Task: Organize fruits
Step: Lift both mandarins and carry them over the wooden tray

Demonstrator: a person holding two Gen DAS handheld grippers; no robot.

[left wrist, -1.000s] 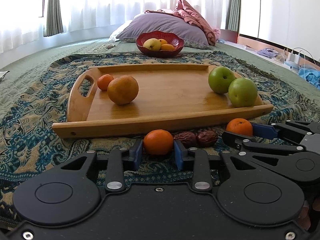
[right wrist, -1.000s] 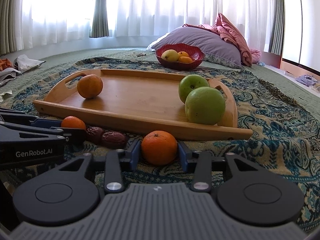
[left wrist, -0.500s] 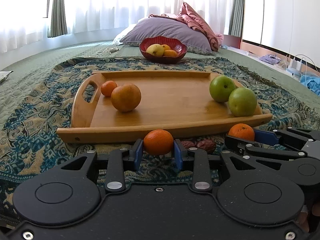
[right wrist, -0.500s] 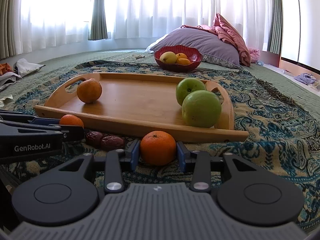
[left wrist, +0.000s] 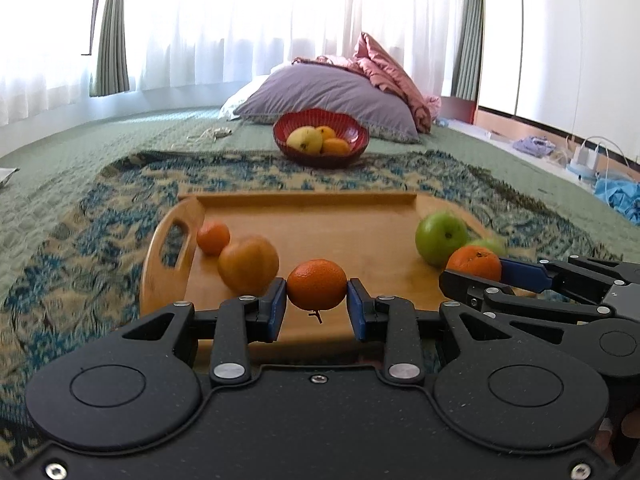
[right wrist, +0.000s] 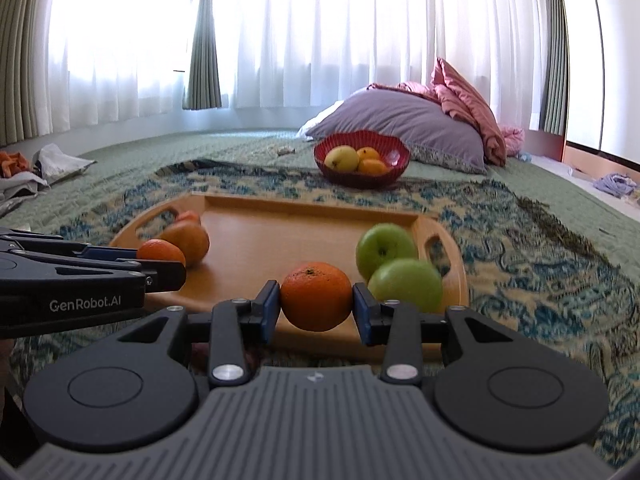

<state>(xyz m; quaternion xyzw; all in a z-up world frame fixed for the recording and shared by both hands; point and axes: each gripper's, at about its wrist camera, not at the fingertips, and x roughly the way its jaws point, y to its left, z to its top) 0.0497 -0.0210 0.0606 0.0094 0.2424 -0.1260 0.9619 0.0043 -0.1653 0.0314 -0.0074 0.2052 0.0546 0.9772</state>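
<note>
My left gripper (left wrist: pixel 317 305) is shut on a small orange tangerine (left wrist: pixel 317 284) and holds it in the air over the near edge of the wooden tray (left wrist: pixel 320 216). My right gripper (right wrist: pixel 316 308) is shut on a second tangerine (right wrist: pixel 316 295), likewise lifted before the tray (right wrist: pixel 280 236). Each gripper shows in the other's view with its fruit (left wrist: pixel 474 262) (right wrist: pixel 160 251). On the tray lie a large orange (left wrist: pixel 248 264) and a small tangerine (left wrist: pixel 213 237) at the left, and two green apples (left wrist: pixel 440 238) (right wrist: pixel 404 285) at the right.
A red bowl (left wrist: pixel 320 136) with a yellow fruit and oranges stands beyond the tray on the patterned blue and tan cloth (right wrist: pixel 540 264). A grey pillow (left wrist: pixel 332 98) and pink bedding lie behind it. Clothes and cables sit at the far right (left wrist: pixel 584 156).
Both grippers have risen with their tangerines off the cloth, so the fruits now hang before the tray's floor. The dark dates on the cloth have dropped out of sight.
</note>
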